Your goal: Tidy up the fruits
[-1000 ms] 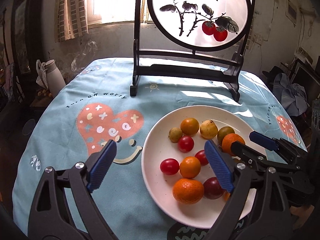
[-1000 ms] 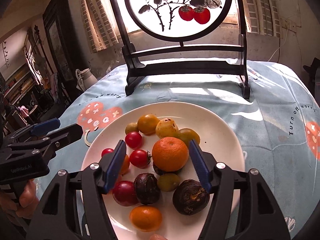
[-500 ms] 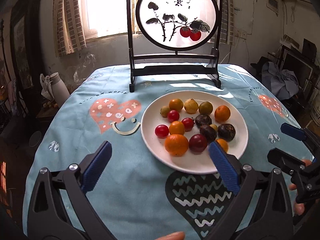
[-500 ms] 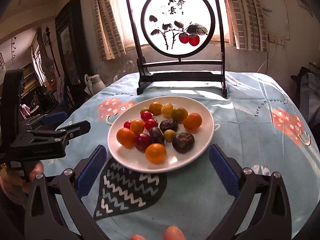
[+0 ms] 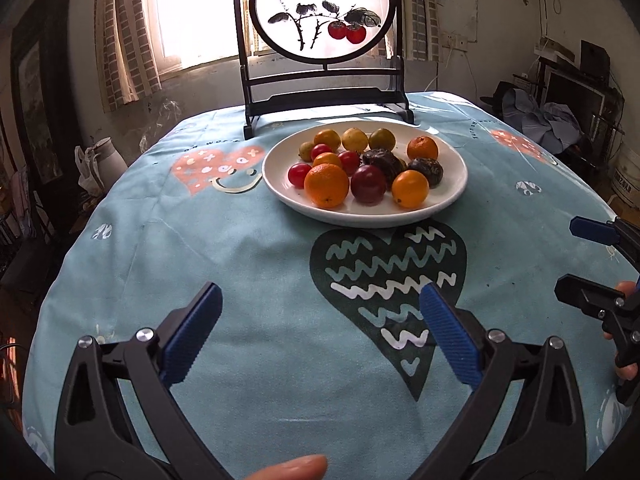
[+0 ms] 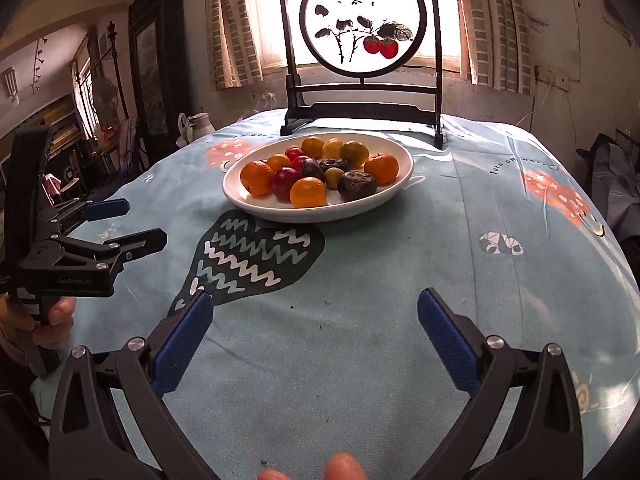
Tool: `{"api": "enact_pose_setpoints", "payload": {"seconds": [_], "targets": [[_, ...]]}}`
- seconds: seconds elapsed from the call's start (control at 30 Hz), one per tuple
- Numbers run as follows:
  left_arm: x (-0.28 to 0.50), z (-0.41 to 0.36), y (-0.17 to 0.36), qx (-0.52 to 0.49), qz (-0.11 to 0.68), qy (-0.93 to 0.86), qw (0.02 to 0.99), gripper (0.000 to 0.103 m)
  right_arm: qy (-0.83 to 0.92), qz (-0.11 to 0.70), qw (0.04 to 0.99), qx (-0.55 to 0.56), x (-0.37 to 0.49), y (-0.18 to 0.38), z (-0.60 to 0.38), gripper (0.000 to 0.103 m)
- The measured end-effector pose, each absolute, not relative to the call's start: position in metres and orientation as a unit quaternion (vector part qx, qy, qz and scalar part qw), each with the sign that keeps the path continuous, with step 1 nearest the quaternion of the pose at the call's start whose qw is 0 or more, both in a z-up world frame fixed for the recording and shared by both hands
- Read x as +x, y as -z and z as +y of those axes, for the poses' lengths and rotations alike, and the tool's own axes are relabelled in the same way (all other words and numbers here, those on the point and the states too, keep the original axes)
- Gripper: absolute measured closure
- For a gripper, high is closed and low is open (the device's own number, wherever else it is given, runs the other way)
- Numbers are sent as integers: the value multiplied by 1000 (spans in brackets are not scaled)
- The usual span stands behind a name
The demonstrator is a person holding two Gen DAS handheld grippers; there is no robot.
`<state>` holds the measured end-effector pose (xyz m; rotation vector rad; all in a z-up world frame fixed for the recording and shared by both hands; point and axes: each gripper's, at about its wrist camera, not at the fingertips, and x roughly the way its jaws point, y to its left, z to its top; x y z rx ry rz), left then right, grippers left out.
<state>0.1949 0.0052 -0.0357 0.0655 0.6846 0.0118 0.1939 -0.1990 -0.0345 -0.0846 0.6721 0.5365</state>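
the white round ceramic plate (image 5: 452, 196) stood on the light blue printed tablecloth (image 5: 248, 264), toward twelve o'clock from both tools and well apart from them. all the fruits lay on it, close together and many touching. the left gripper (image 5: 318, 334) was wide open with nothing between its blue ribbed pads (image 5: 192, 338), and the right gripper (image 6: 316, 334) was open and empty in the same way.

the big orange mandarin (image 5: 326, 184) at seven o'clock on the plate looked firm and a little heavy; i judged a hold across its widest middle was the safest. the small red cherry tomatoes (image 5: 299, 174) seemed light, smooth and easy to crush, so only a gentle closing would suit them. the dark wrinkled round fruit (image 6: 357, 185) looked soft and perhaps sticky. because the fruits were round, they could roll when a neighbour was lifted. behind the plate, at twelve o'clock, stood the black wooden frame with a round painted screen (image 5: 322, 8).
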Motion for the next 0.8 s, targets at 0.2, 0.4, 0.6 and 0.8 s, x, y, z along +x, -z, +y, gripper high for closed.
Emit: {"api": "enact_pose_setpoints", "payload": {"seconds": [0.2,0.4,0.6,0.8], "targets": [[195,11,36,14,335,-11,942,2,-256,332,906,-51,196,37,-196,1],[196,9,37,17,339,-5,941,2,-255,334,905,-56,196,38,-195,1],[196,12,37,8,339,-1,941,2,-251,337,905,-57,197,39,-195,1],[198,17,37,-8,341,-8,940,2,-250,338,905,-57,198,39,-195,1]]}}
